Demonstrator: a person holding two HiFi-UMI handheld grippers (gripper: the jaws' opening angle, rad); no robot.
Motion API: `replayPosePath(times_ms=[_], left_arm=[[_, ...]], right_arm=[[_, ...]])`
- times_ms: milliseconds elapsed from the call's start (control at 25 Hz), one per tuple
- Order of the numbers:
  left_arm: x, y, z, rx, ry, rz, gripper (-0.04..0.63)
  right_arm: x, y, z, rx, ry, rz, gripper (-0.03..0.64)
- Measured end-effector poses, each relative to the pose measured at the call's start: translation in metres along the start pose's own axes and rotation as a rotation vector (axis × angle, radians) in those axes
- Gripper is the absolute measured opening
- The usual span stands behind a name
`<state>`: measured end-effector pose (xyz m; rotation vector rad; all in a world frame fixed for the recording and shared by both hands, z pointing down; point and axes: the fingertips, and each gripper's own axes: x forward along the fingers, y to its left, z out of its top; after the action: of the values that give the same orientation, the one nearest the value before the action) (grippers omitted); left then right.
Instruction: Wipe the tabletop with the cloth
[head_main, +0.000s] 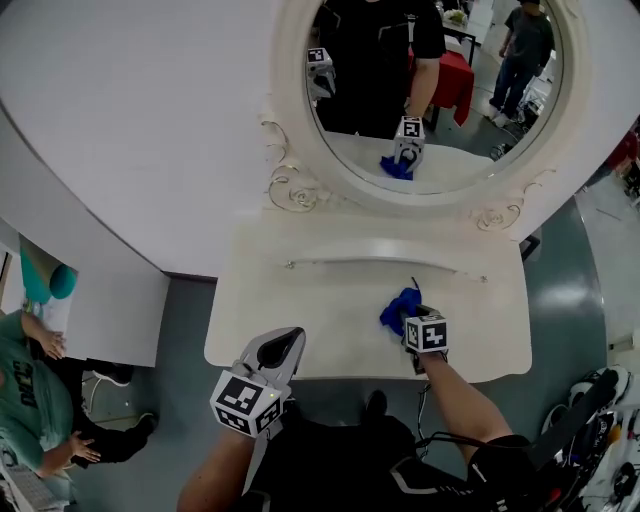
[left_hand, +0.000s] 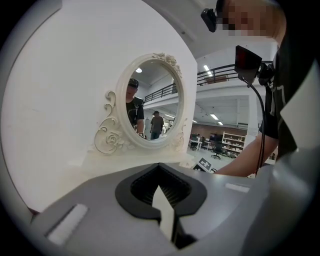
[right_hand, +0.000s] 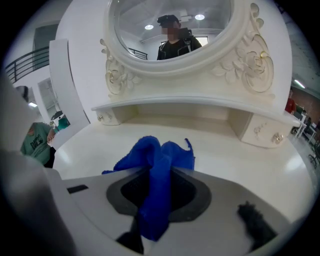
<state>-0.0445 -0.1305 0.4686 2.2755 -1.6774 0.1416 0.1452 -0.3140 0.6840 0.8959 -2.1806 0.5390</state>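
A blue cloth lies bunched on the cream tabletop, right of the middle near the front edge. My right gripper is shut on it. In the right gripper view the cloth runs down between the jaws of that gripper and spills forward onto the tabletop. My left gripper hovers at the table's front left edge, jaws closed to a point with nothing in them. In its own view the left gripper points toward the mirror.
An oval mirror in an ornate frame stands at the back above a low shelf with small drawers. A white curved wall lies behind it. A seated person is at the lower left, and gear lies on the floor at the lower right.
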Motion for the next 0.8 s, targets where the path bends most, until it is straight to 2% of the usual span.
replayPosePath(times_ms=[240,560,680,800], left_arm=[[0.014,-0.017,0.003,0.001,-0.018,-0.068,0.006],[0.028,-0.035,0.004,0.005,-0.012,-0.122,0.006],[0.030,-0.039,0.004,0.009,-0.005,-0.126,0.006],[0.033,-0.043,0.005,0.007,-0.004,-0.119,0.006]], right_arm=[[-0.041,0.019,-0.050,-0.013,0.017,0.021,0.101],[-0.074,0.035,-0.090,-0.015,0.030,0.039,0.101],[-0.078,0.037,-0.095,-0.002,0.057,0.086,0.103],[-0.075,0.017,-0.070,0.022,-0.003,0.053,0.106]])
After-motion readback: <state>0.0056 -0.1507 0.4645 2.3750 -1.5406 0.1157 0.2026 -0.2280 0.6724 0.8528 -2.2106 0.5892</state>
